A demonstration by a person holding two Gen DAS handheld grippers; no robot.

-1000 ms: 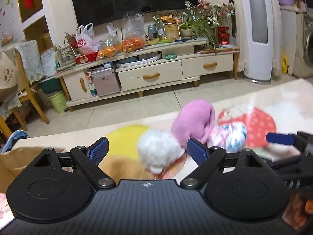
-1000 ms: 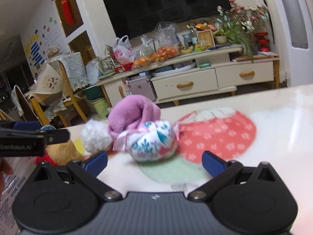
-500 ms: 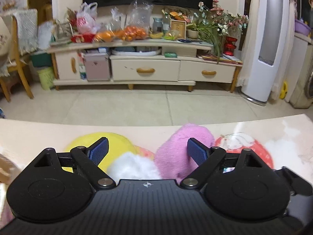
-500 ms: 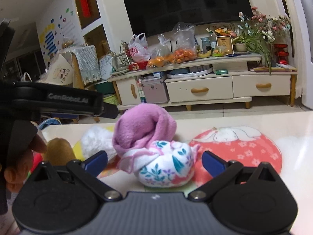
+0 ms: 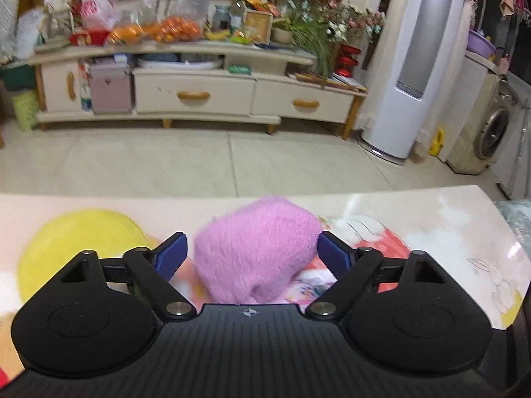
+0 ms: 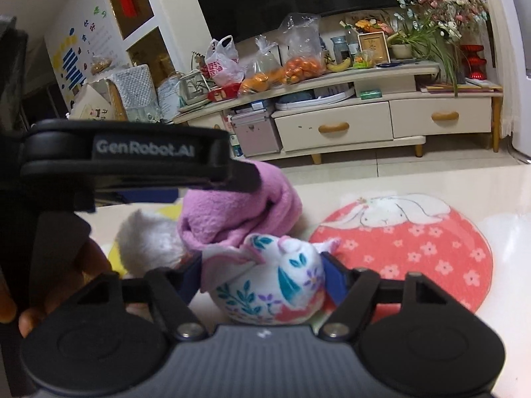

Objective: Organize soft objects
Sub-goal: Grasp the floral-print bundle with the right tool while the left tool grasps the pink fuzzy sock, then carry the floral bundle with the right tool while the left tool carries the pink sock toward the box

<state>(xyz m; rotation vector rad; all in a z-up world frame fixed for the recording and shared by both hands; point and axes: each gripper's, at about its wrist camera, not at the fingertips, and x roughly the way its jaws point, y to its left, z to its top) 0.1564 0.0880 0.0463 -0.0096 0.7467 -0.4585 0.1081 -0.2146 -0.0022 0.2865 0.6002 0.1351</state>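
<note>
The right gripper (image 6: 262, 275) has just been closing, and its fingers (image 6: 333, 280) now pinch the floral bundle (image 6: 270, 285) resting on the surface (image 6: 497, 232). The left gripper (image 5: 252, 253) has swung across from the white ball to the pink roll (image 5: 257, 248), fingers spread either side of it, not touching. Both pieces look ready to lift for sorting.

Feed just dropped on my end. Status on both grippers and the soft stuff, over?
Right gripper jaws just closing around floral bundle. Left gripper open, straddling pink towel roll. White fluffy ball crowds their left side.
</note>
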